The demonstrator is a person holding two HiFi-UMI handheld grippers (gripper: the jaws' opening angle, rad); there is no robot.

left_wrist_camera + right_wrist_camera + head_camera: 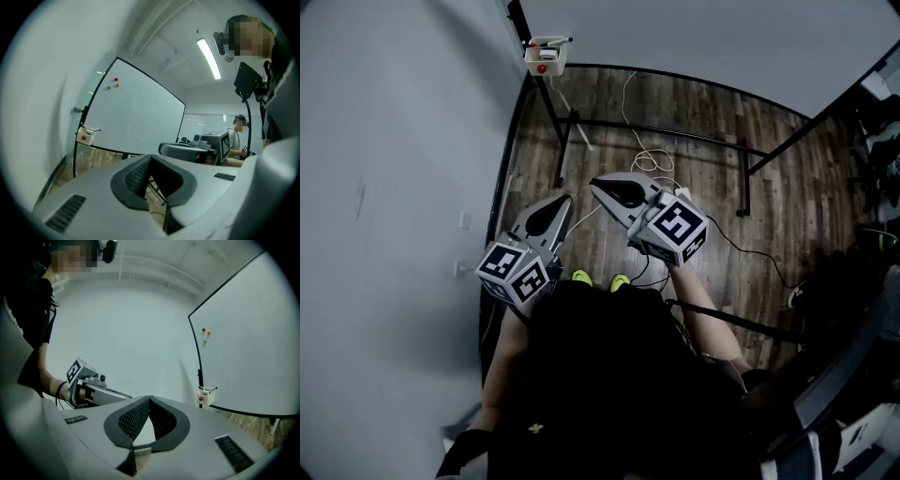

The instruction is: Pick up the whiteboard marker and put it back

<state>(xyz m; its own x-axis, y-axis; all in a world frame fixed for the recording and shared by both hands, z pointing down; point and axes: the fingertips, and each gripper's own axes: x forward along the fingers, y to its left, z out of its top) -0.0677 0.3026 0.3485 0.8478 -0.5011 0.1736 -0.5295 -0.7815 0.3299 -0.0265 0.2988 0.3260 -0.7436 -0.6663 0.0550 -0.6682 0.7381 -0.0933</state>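
Observation:
A small white holder box [546, 58] with a red button hangs at the whiteboard's [694, 37] lower left corner. A marker [550, 42] lies across its top. The box [86, 135] and marker [93, 130] also show in the left gripper view, and the box [206, 397] with the marker [211, 389] shows in the right gripper view. My left gripper [564, 199] and right gripper [594, 183] are held side by side at waist height, well short of the board. Both are shut on nothing, and each set of pads meets at the tips: left gripper [150, 157], right gripper [149, 399].
The whiteboard [140, 117] stands on a black frame [675, 136] over a wood floor, with a white cable [649, 155] trailing beneath. Small magnets [205, 334] dot the board. A grey wall [384, 169] runs along the left. Another person [236, 136] sits far back.

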